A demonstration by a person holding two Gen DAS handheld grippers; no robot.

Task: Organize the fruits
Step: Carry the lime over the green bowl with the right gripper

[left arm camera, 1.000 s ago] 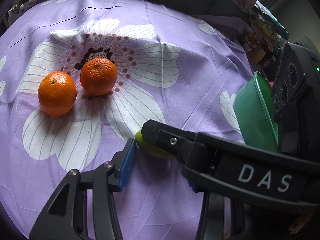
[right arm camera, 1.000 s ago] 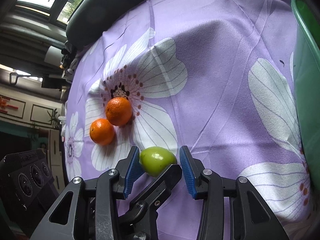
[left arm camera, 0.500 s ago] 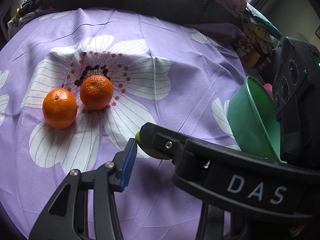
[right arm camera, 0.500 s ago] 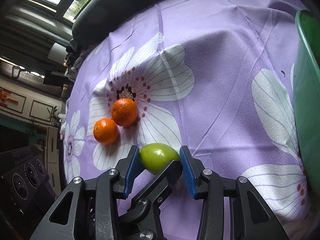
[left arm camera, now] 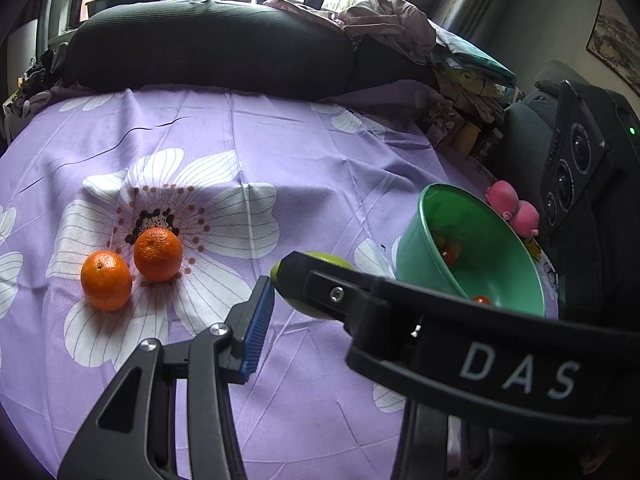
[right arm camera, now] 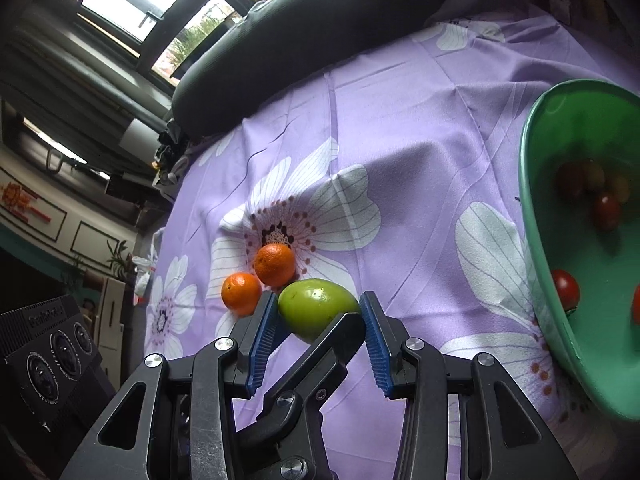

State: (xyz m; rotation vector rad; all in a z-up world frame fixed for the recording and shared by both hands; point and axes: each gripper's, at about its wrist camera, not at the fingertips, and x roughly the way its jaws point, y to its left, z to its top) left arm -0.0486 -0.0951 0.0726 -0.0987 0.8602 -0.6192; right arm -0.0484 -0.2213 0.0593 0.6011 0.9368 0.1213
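Observation:
A green lime-like fruit (right arm camera: 316, 308) sits between the blue pads of my right gripper (right arm camera: 319, 312), lifted off the purple flowered cloth (right arm camera: 400, 120). A black finger crosses in front of it. In the left wrist view the fruit (left arm camera: 316, 280) is half hidden behind that black finger marked DAS. My left gripper shows only its left blue pad (left arm camera: 258, 324); the other side is hidden. Two oranges (left arm camera: 106, 280) (left arm camera: 158, 248) lie on the cloth to the left. A tilted green bowl (left arm camera: 416, 248) with small tomatoes is at the right, and in the right wrist view (right arm camera: 536, 248).
A dark cushion (left arm camera: 208, 48) runs along the far edge of the cloth. A pile of clothes and clutter (left arm camera: 448, 64) sits at the back right. Pink toy pieces (left arm camera: 512, 208) lie behind the bowl. A black camera housing (left arm camera: 580, 152) is at the right.
The green fruit has risen off the cloth in the right gripper. Both views have pulled up and back. The bowl's inside now shows. The oranges have not moved.

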